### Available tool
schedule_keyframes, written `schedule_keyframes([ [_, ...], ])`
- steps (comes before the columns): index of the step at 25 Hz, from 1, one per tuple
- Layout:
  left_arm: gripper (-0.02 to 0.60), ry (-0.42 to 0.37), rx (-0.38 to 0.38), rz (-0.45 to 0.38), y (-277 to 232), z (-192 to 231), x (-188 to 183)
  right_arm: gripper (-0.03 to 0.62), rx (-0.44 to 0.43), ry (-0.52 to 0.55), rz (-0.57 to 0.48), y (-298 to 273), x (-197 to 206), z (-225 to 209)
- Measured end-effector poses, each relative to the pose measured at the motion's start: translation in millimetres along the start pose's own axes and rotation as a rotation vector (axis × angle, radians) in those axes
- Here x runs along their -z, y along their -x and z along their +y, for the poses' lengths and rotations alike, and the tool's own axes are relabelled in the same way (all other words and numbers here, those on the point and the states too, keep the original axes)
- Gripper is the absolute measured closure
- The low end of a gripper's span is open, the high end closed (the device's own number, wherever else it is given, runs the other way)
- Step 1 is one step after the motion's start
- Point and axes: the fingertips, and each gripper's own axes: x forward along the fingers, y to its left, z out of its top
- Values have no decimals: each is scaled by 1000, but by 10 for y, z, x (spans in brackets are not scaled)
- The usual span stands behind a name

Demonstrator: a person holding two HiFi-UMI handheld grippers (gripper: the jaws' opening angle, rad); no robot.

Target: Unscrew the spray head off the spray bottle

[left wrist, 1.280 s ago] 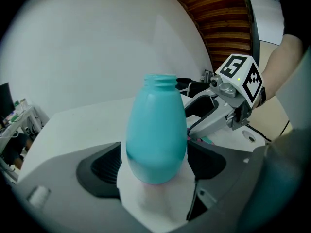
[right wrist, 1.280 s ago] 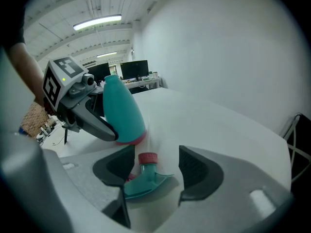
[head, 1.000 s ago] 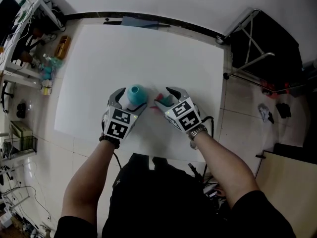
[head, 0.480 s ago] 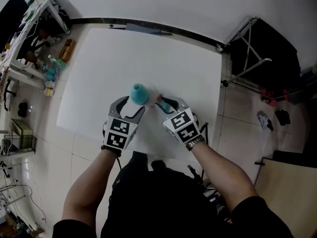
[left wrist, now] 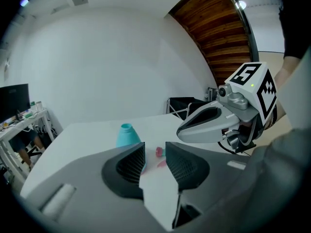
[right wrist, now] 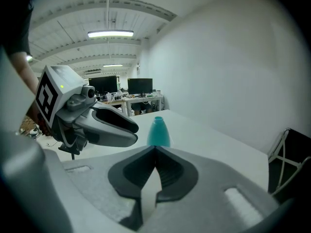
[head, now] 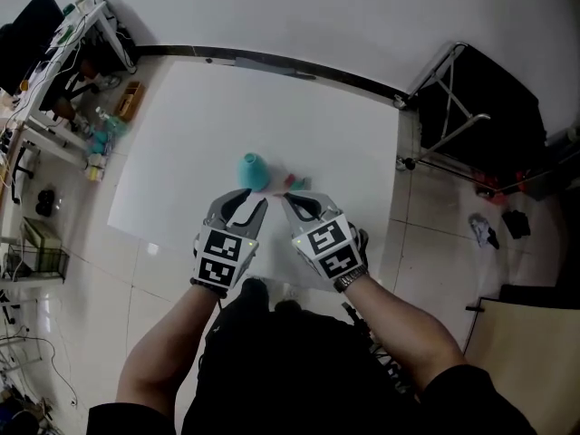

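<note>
In the head view, the teal spray bottle is seen upright on the white table, with the small pink spray head lying just to its right, apart from it. The left gripper and right gripper are held on the near side of the bottle, neither touching it. In the left gripper view, the jaws have just been closing and are left partly apart with nothing between them; the bottle, its neck bare, and the spray head are seen beyond them. In the right gripper view, the jaws are pressed together on nothing, with the bottle beyond their tips. The unscrewing is judged complete; only a withdrawal seems called for.
</note>
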Motion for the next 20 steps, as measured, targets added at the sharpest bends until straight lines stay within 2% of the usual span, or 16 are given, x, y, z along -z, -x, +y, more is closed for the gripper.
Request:
schedule_keyframes([
  [10, 565, 31, 15, -63, 230, -196, -231, 602, 8, -22, -49, 215, -232, 149],
  [20, 565, 33, 7, -57, 344, -252, -275, 602, -7, -43, -61, 292, -238, 206],
])
